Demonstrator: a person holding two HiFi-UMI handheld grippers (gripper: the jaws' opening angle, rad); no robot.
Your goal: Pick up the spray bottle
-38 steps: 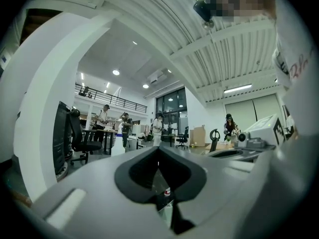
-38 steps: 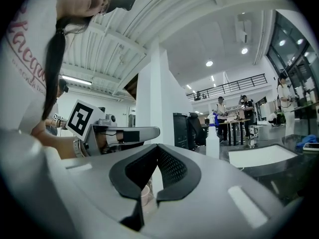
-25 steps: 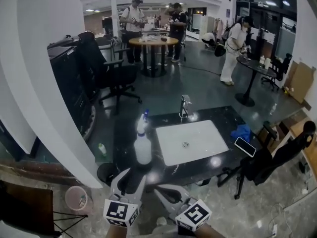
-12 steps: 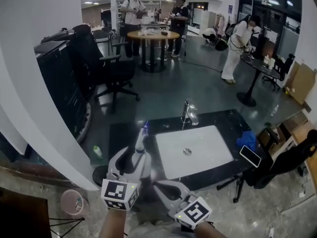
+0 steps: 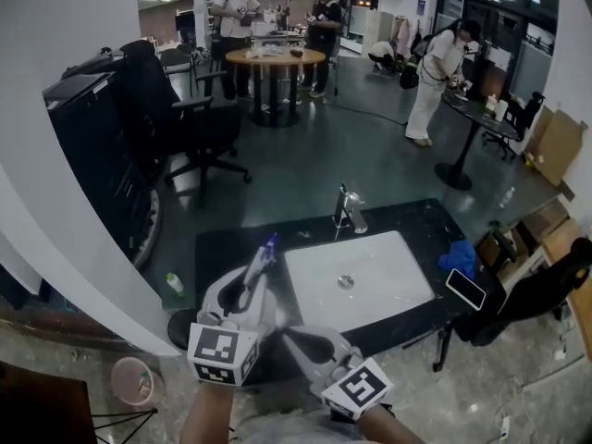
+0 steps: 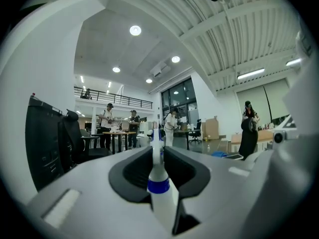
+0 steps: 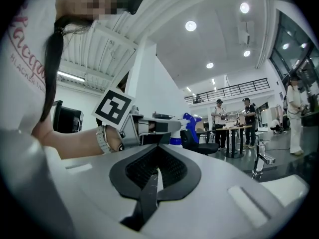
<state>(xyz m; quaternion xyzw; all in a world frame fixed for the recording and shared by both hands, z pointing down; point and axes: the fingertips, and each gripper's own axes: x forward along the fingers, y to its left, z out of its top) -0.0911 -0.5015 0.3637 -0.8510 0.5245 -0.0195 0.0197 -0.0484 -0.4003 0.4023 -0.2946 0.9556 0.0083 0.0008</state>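
The spray bottle (image 5: 263, 259), white with a blue nozzle and collar, stands at the left end of the black counter (image 5: 407, 222) and leans a little. My left gripper (image 5: 248, 289) is around its body. In the left gripper view the bottle (image 6: 160, 190) fills the gap between the jaws, which are closing and touch its sides. My right gripper (image 5: 292, 337) hangs just right of it at the counter's near edge, shut on nothing. In the right gripper view the right gripper (image 7: 156, 177) shows its jaws together, and the bottle's blue head (image 7: 191, 123) sticks out past the left gripper.
A white sink basin (image 5: 388, 262) with a faucet (image 5: 347, 209) is set in the counter right of the bottle. A blue cloth (image 5: 460, 256) and a phone (image 5: 465, 288) lie at the right end. A white pillar (image 5: 55, 202) rises at left, with office chairs and several people beyond.
Both grippers have moved forward toward the counter. The left gripper has slid around the bottle and its jaws have drawn in on it. The bottle now leans.
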